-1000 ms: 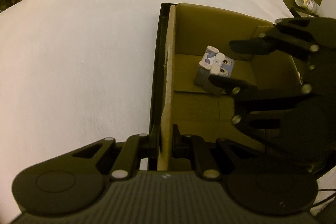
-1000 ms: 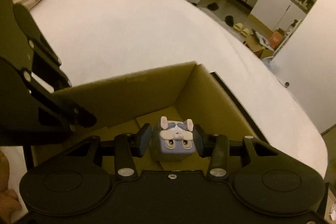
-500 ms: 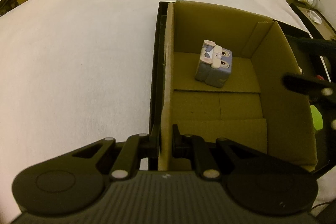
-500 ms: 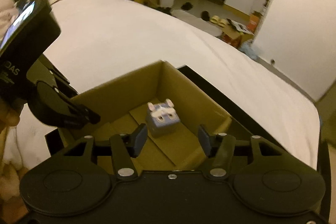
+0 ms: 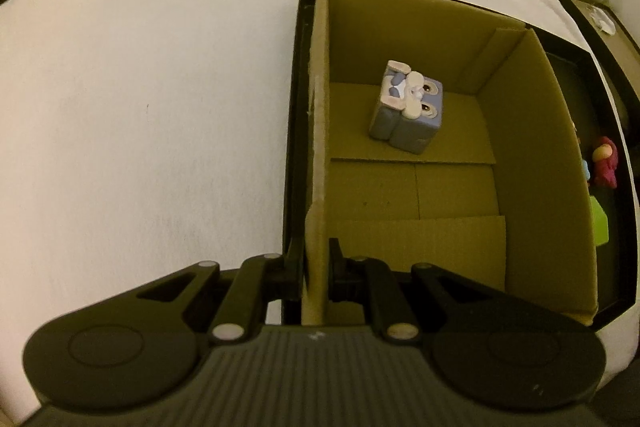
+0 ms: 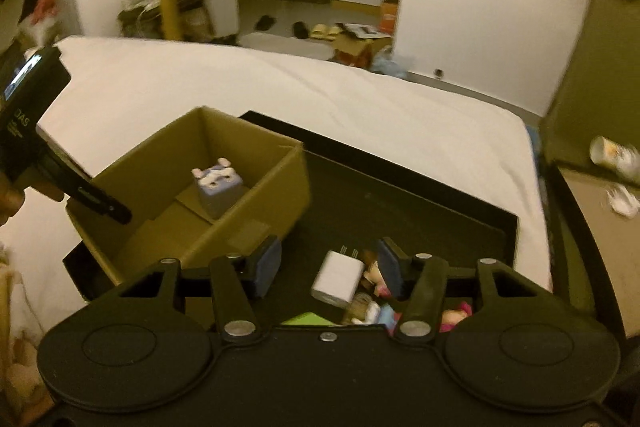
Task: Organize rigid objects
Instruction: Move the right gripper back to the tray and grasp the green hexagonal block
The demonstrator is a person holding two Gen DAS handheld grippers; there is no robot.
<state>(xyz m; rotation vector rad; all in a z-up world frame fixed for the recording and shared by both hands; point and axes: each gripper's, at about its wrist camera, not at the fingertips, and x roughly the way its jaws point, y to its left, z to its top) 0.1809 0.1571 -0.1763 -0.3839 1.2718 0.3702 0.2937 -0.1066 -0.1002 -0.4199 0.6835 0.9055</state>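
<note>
White bedding carries a black tray (image 6: 420, 195) and cardboard box (image 5: 524, 147). Nearest us, the left gripper (image 5: 316, 275) is clamped on the box's near wall, steadying it. Our right gripper (image 6: 328, 267) hangs empty, jaws parted after just opening, over the unsorted pile: a white charger (image 6: 338, 277), small figurines (image 6: 376, 311), something green (identity unclear). Farther in, the blue rabbit cube (image 5: 408, 113) sits on the box floor. We judge one item sorted, several remaining.
</note>
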